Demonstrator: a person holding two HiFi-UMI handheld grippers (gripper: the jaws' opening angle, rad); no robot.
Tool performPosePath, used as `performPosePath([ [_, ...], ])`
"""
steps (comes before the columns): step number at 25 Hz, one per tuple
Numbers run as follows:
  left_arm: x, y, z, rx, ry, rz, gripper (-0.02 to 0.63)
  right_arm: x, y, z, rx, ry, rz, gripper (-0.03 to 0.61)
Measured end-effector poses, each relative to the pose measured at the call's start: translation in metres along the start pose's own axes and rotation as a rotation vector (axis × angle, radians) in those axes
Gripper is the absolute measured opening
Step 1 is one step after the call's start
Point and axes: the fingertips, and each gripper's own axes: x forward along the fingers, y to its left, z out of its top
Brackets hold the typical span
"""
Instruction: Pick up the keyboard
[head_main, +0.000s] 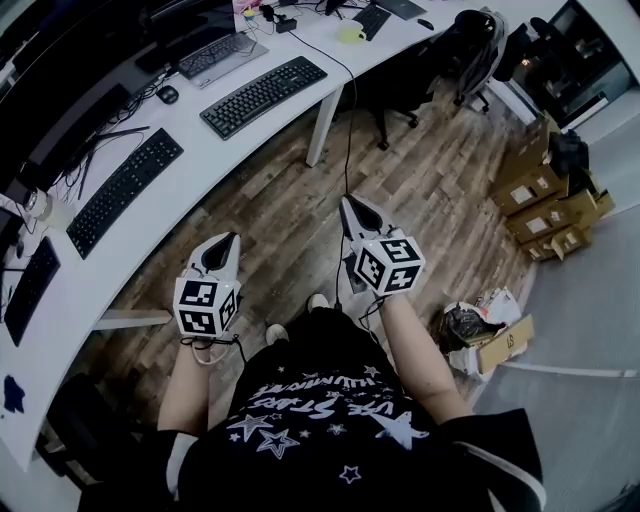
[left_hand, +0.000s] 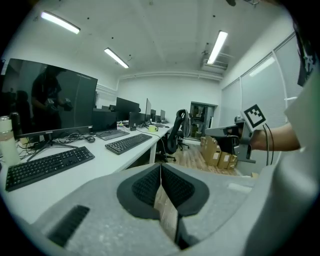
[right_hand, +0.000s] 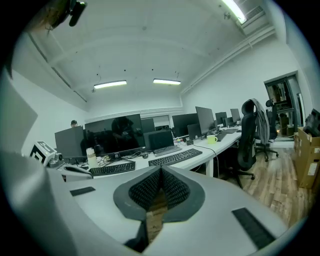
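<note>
Keyboard 1 (head_main: 28, 290), cut by the picture's left edge, keyboard 2 (head_main: 125, 190) and keyboard 3 (head_main: 263, 95) lie flat in a row along the white table (head_main: 70, 295), each apart from the next. Between keyboards 2 and 3, towards the back of the table, sit a mouse (head_main: 167, 94) and an open laptop (head_main: 215, 55). A green mug (head_main: 350, 33) stands further right, past keyboard 3.

Below the table's front edge, over the wood floor (head_main: 420, 190), the person holds both grippers level with each other and pointing towards the table. The left gripper (head_main: 226, 243) is clenched: in its own view the ribbed pads (left_hand: 147, 185) meet along one line with nothing between them, and keyboards 2 and 3 show beyond on the table, well apart from it. The right gripper (head_main: 350, 207) is likewise clenched and empty, its pads (right_hand: 172, 187) pressed together. Neither gripper touches the table or a keyboard.

To the right of the table stand a dark office chair (head_main: 470, 50) and, further right still, a stack of cardboard boxes (head_main: 545, 195) on the floor.
</note>
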Motion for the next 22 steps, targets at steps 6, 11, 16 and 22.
performPosePath([
  [6, 0.01, 0.0, 0.009, -0.009, -0.011, 0.008, 0.023, 0.011, -0.005, 0.002, -0.023, 0.021, 0.051, 0.143],
  [11, 0.034, 0.004, 0.016, -0.031, -0.015, 0.071, 0.025, 0.036, -0.039, 0.001, -0.032, 0.039, 0.068, 0.345],
  [16, 0.077, 0.006, 0.038, -0.046, -0.023, 0.152, 0.251, 0.075, -0.089, 0.006, -0.004, 0.071, 0.13, 0.378],
  [22, 0.132, -0.009, 0.069, -0.058, -0.056, 0.243, 0.363, 0.127, -0.152, 0.035, -0.04, 0.078, 0.23, 0.426],
])
